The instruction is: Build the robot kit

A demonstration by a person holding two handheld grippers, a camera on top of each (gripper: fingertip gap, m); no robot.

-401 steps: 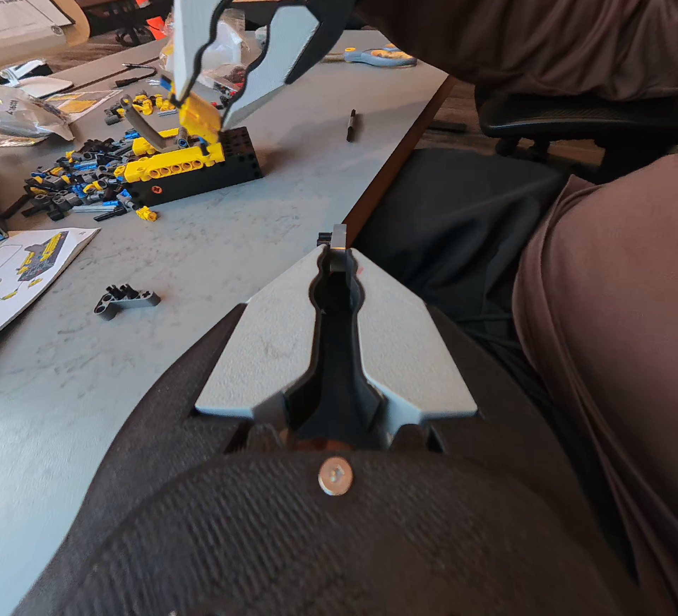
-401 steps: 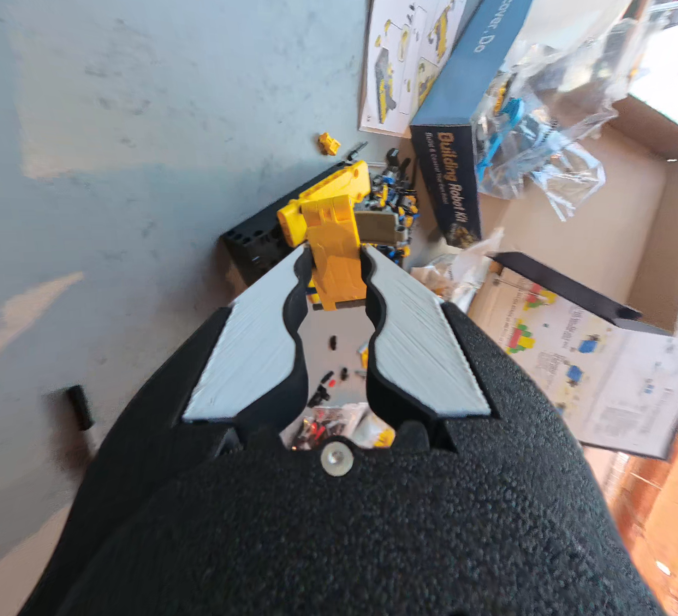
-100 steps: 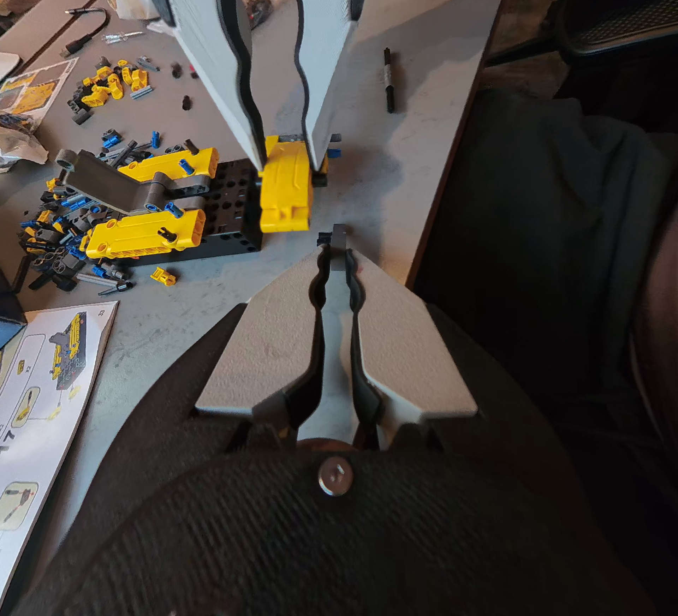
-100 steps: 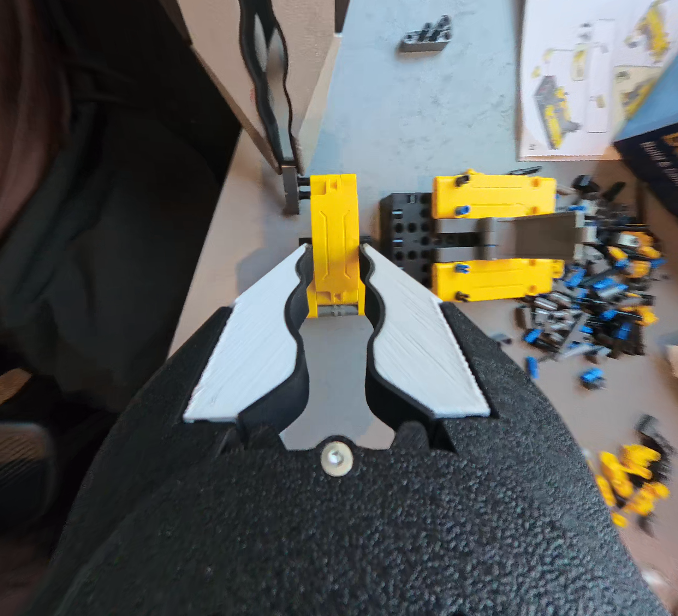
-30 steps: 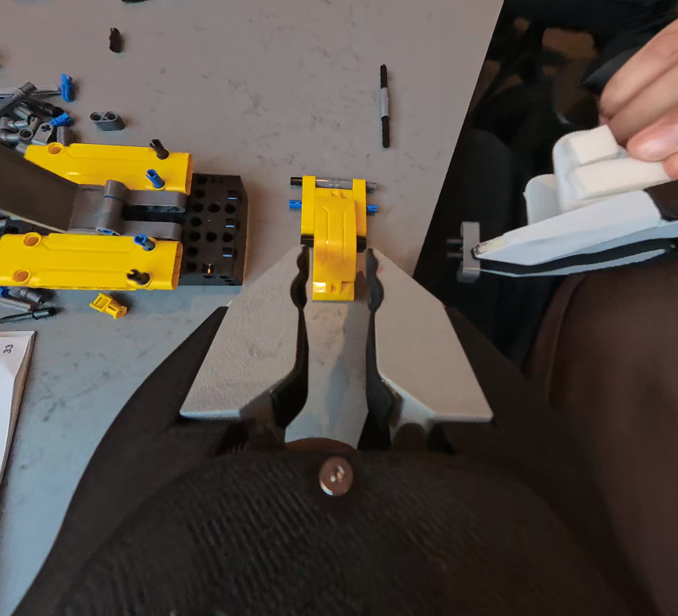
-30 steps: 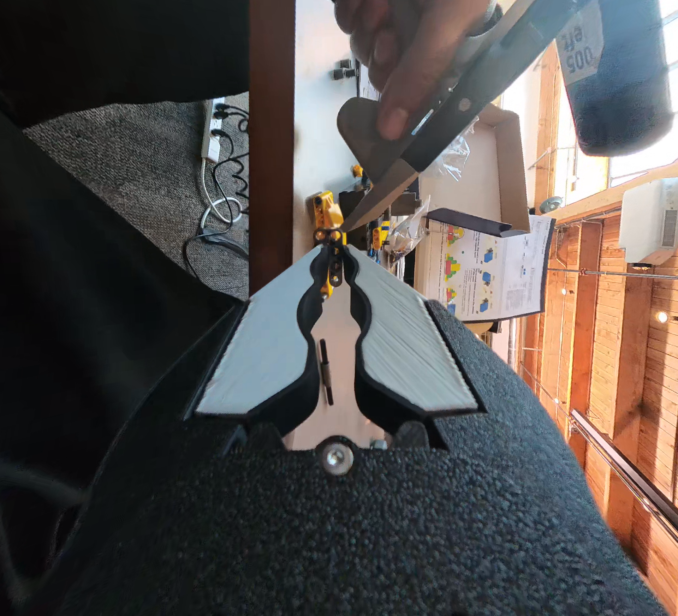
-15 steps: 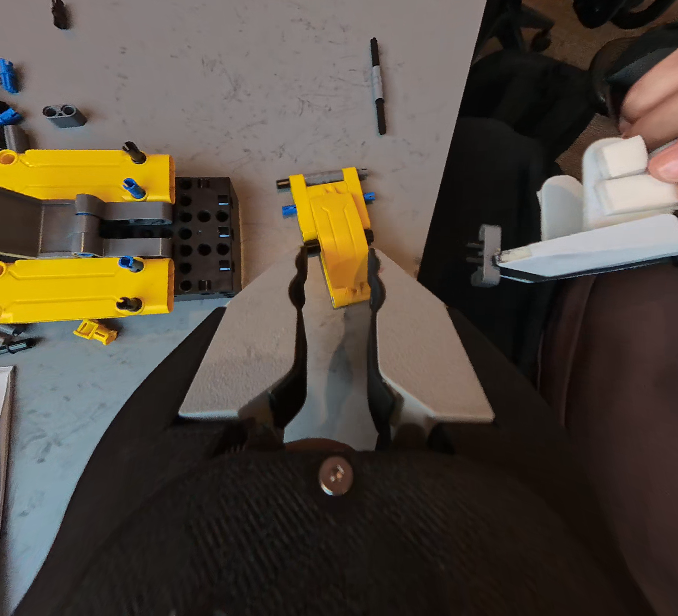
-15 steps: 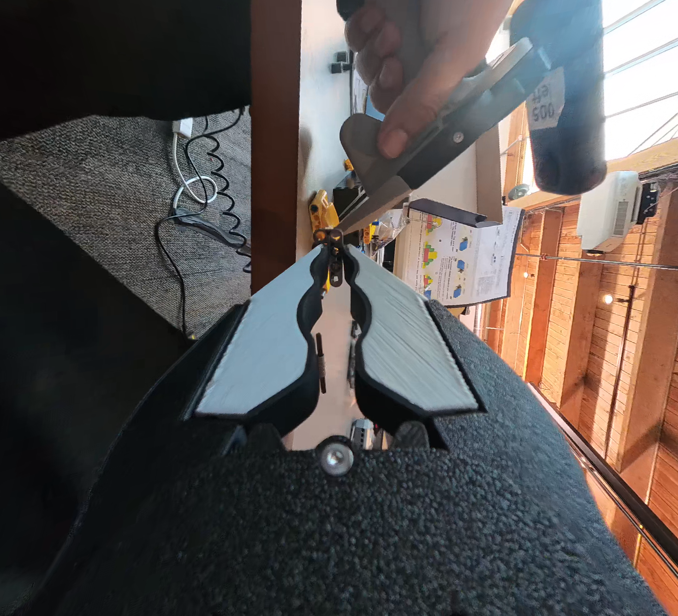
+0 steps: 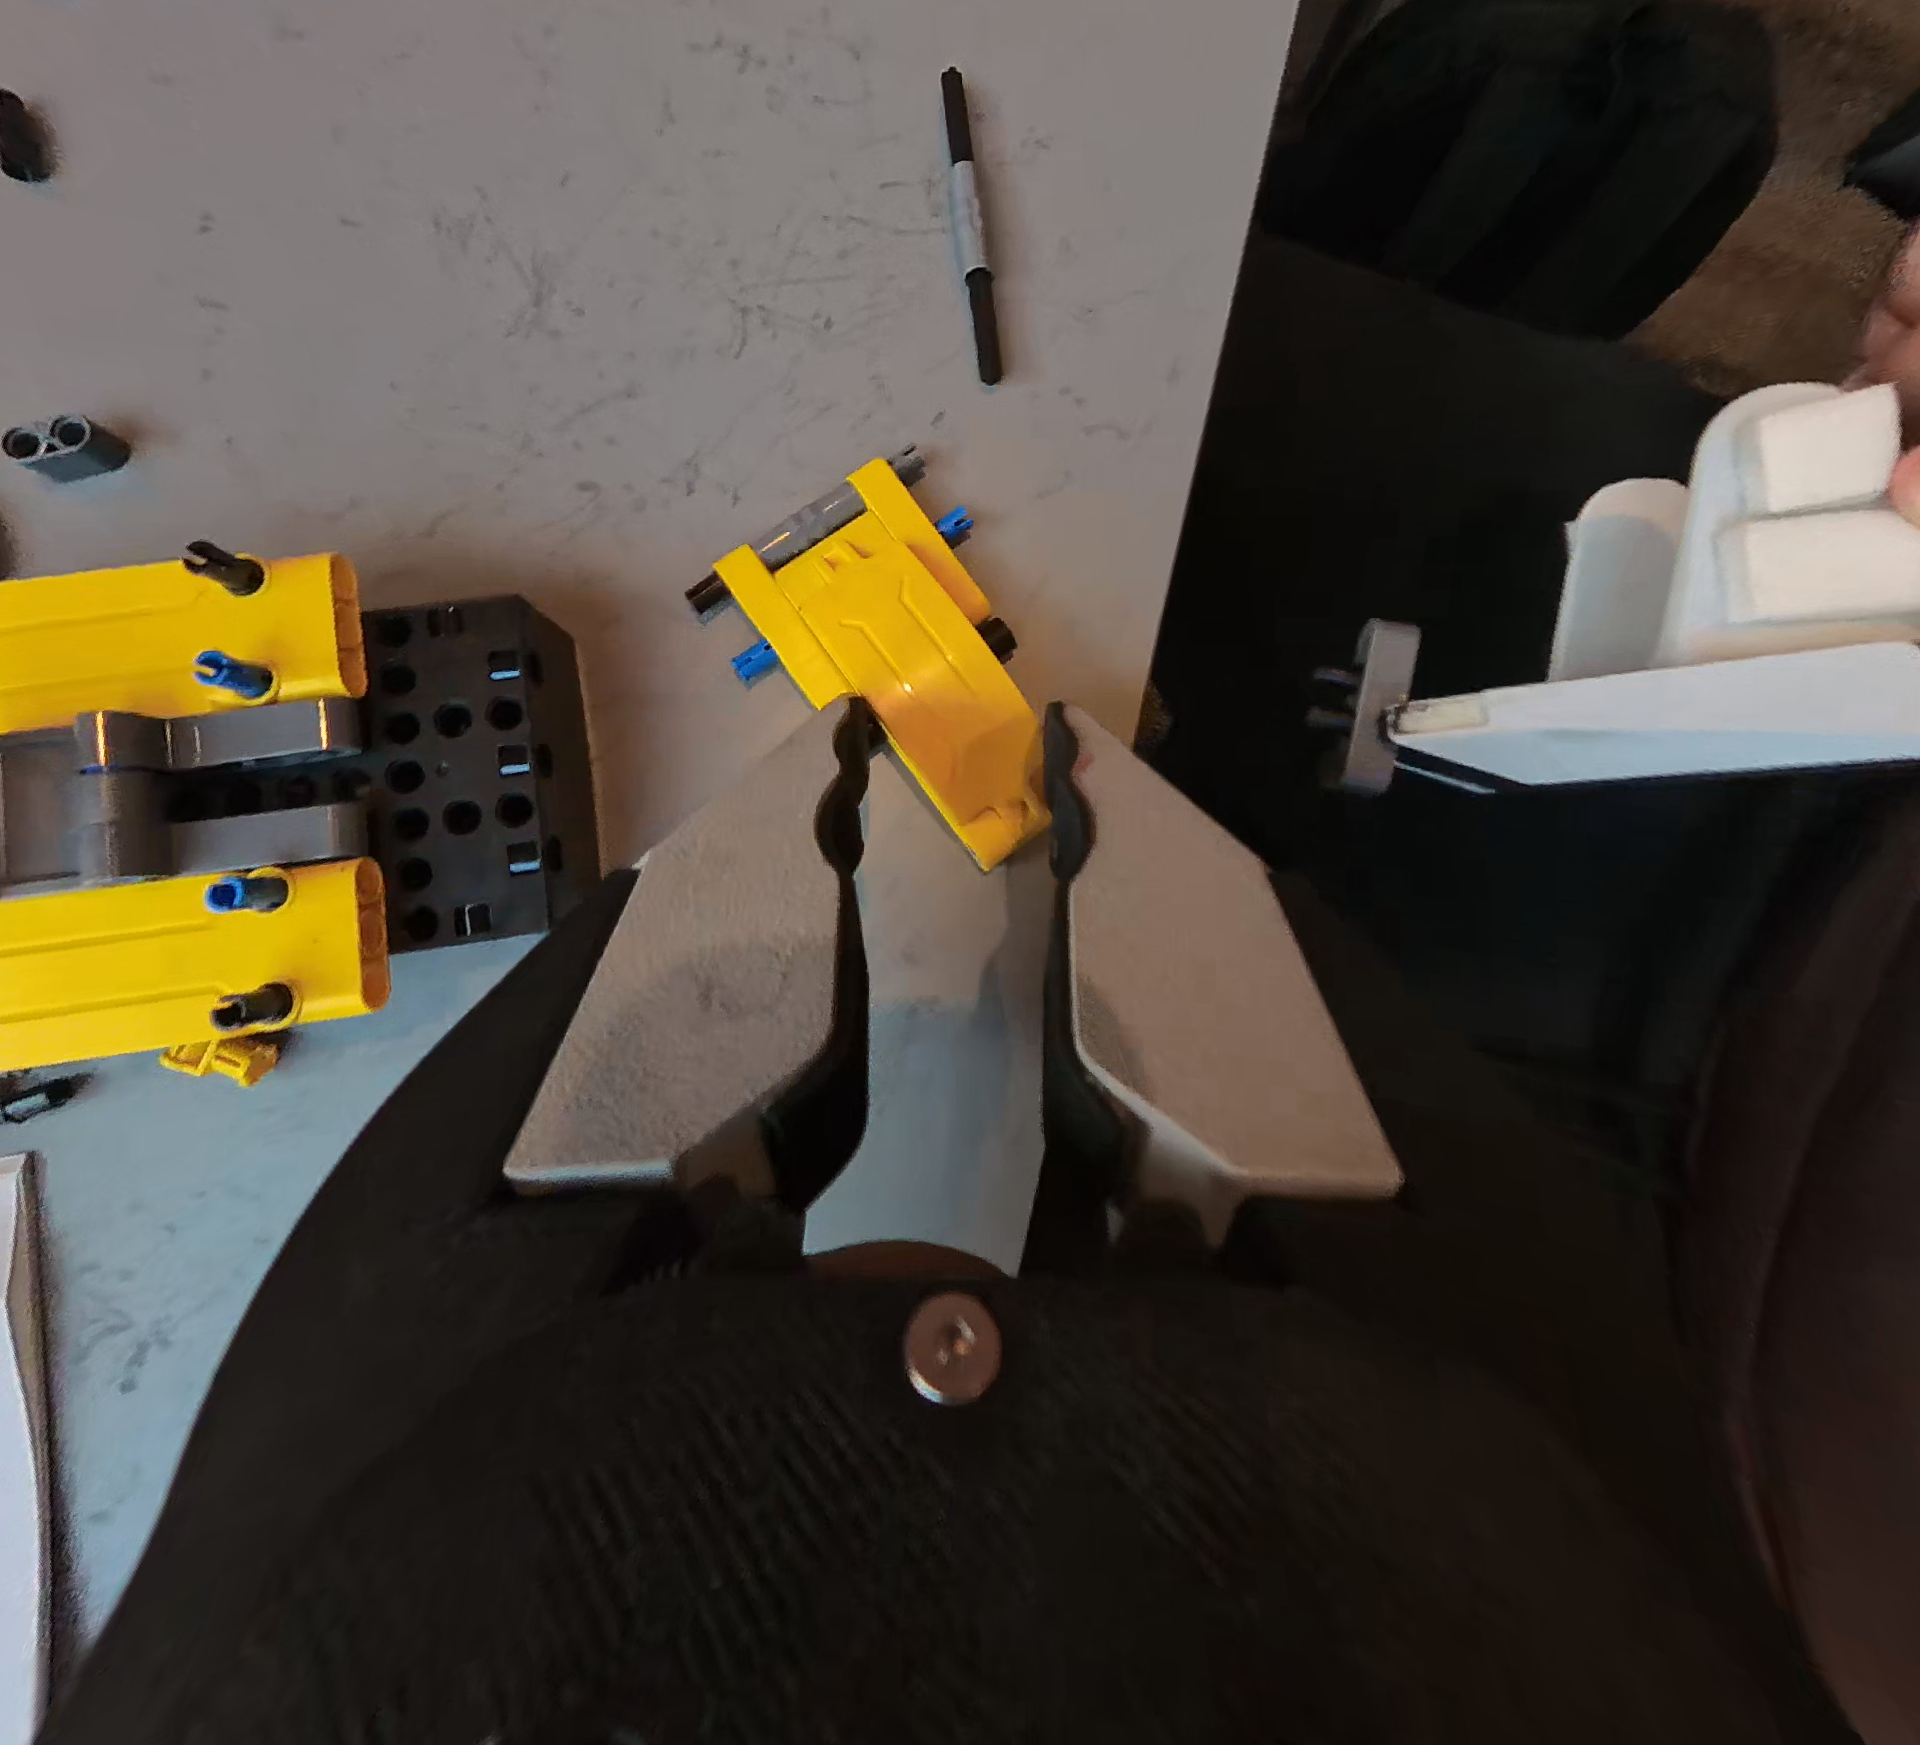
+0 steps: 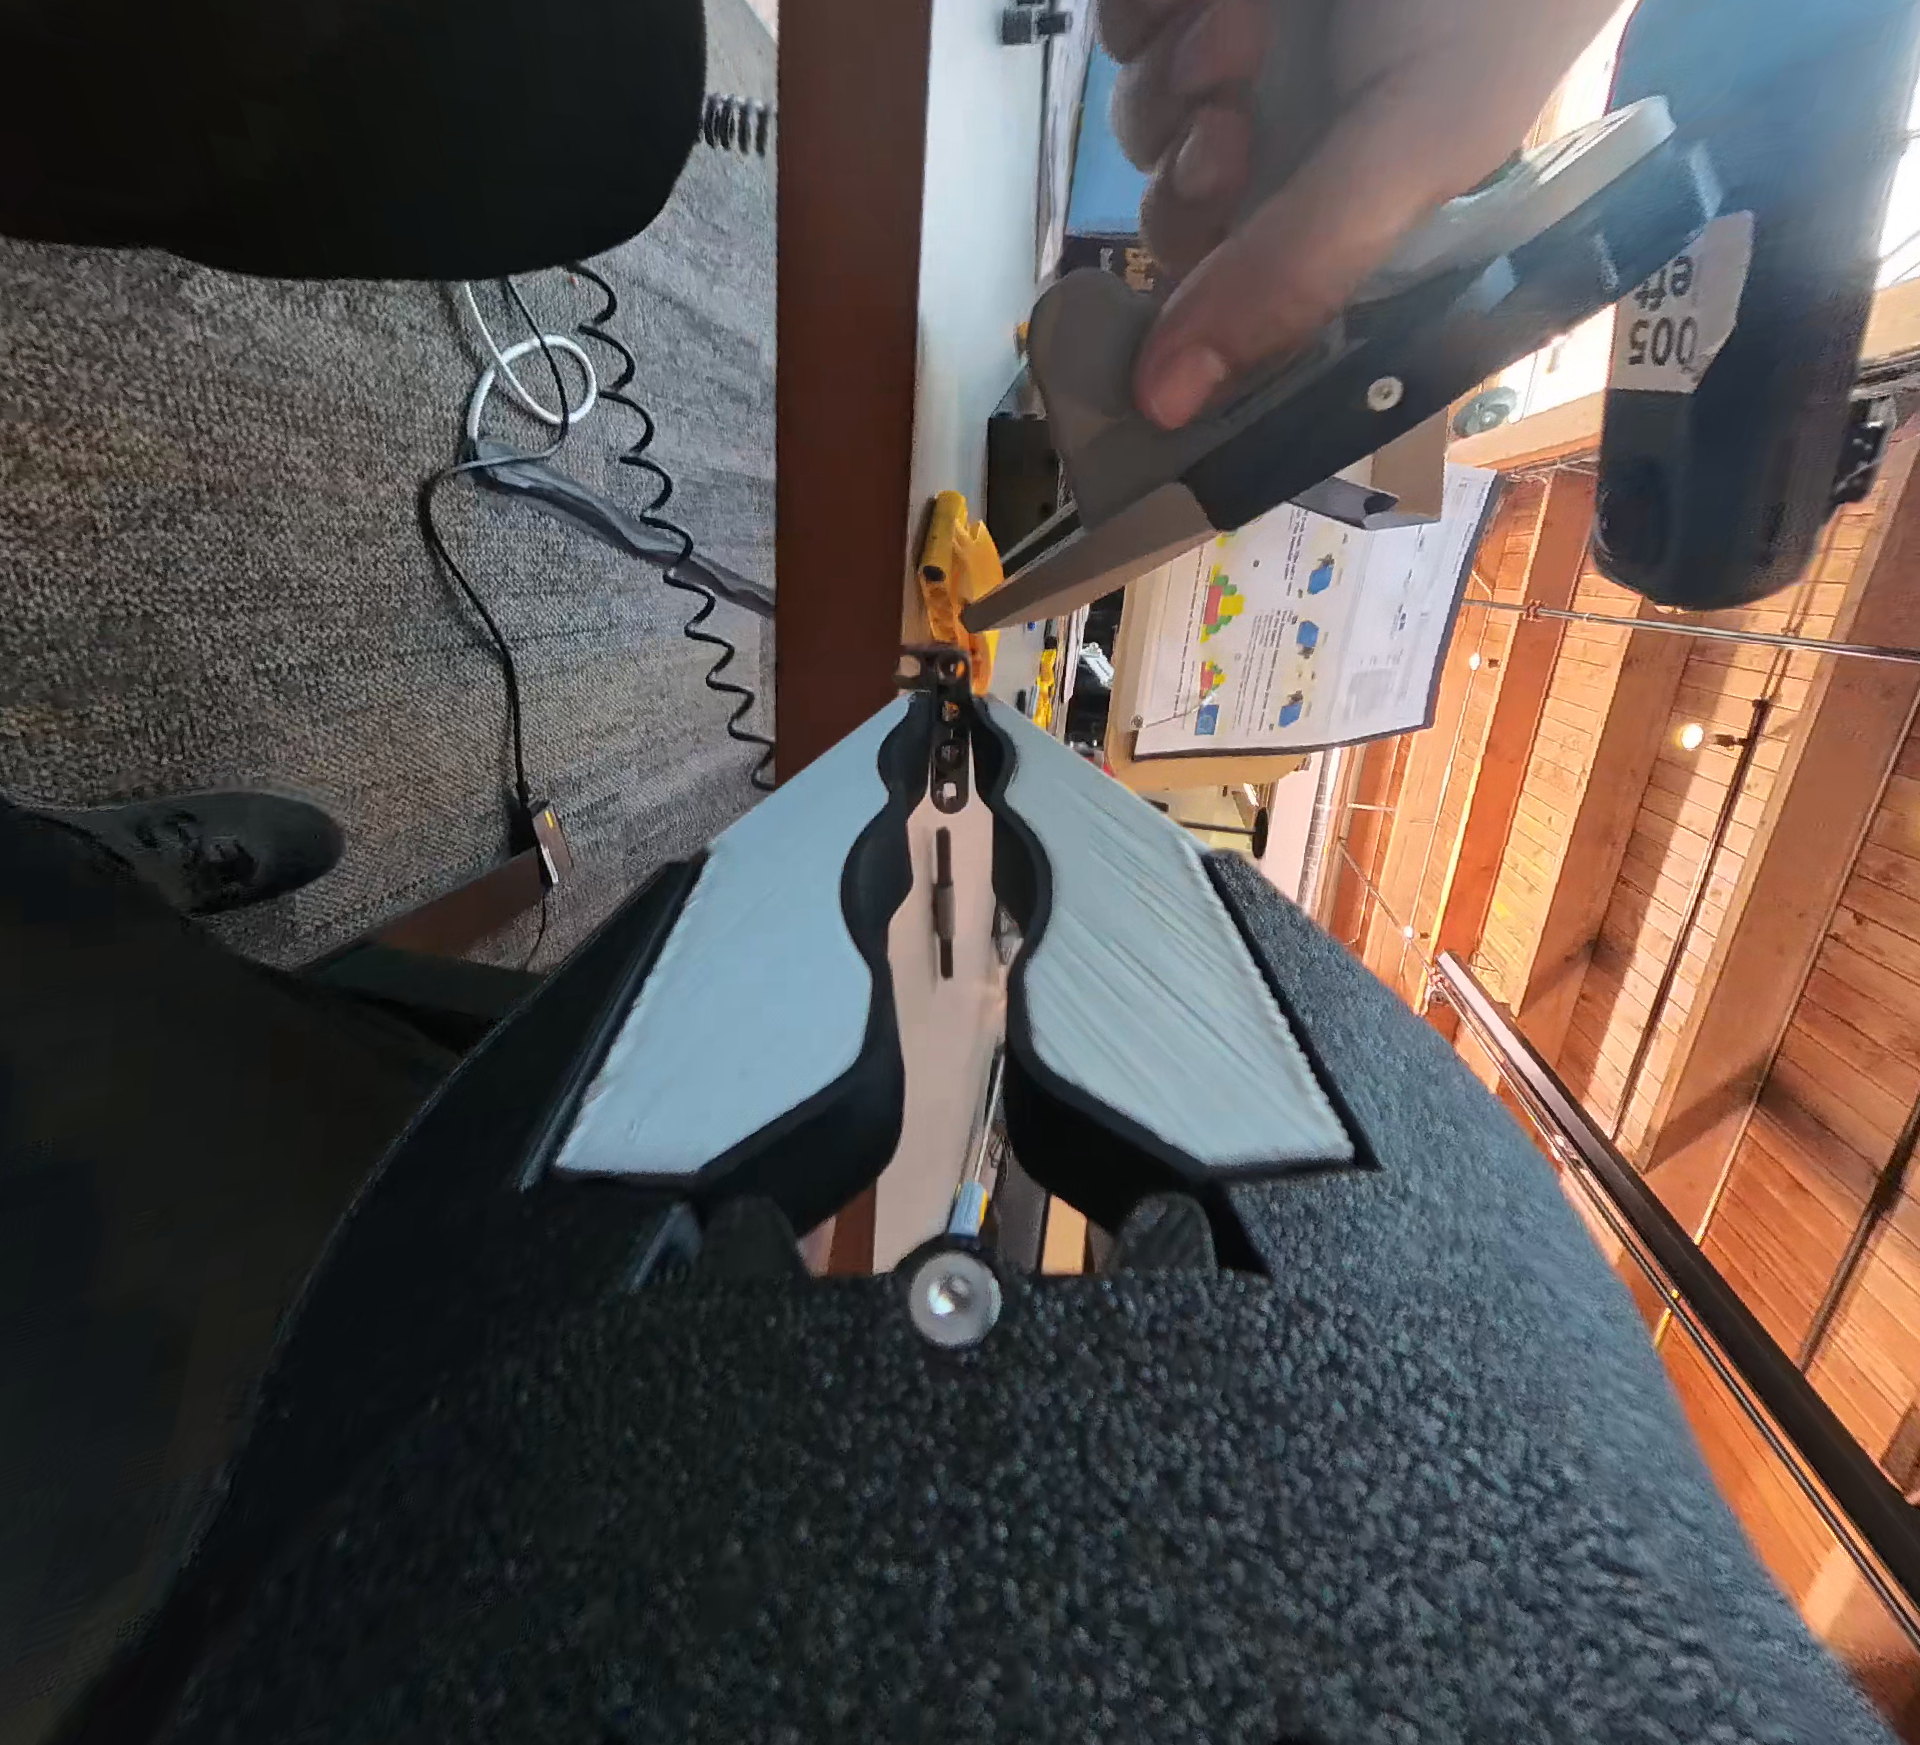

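My left gripper (image 9: 951,739) is shut on the near end of a yellow panel piece (image 9: 883,646) with grey, black and blue pins. The piece lies skewed between the jaws, by the table's right edge. My right gripper (image 10: 940,708) is shut on a small dark grey beam (image 10: 948,750) with black pins. In the left wrist view it (image 9: 1397,724) holds that beam (image 9: 1369,719) off the table edge, right of the yellow piece. In the right wrist view the left gripper (image 10: 977,620), held by a hand (image 10: 1247,137), meets the yellow piece (image 10: 951,552).
A yellow, grey and black block assembly (image 9: 187,822) lies left of the yellow piece. A black axle with a grey sleeve (image 9: 968,225), a small grey connector (image 9: 64,445) and a tiny yellow part (image 9: 218,1061) lie loose. The table edge (image 9: 1195,552) borders a dark chair (image 9: 1507,137). Cables (image 10: 644,500) lie on the carpet. Spacing between my two grippers at the tips: around 7 centimeters. The right gripper is farther from the small grey connector (image 9: 64,445), some 25 centimeters, than the left, some 15 centimeters.
The yellow piece has turned between the left jaws, its far end swinging left. The right gripper with the grey beam has stayed beside the table edge.
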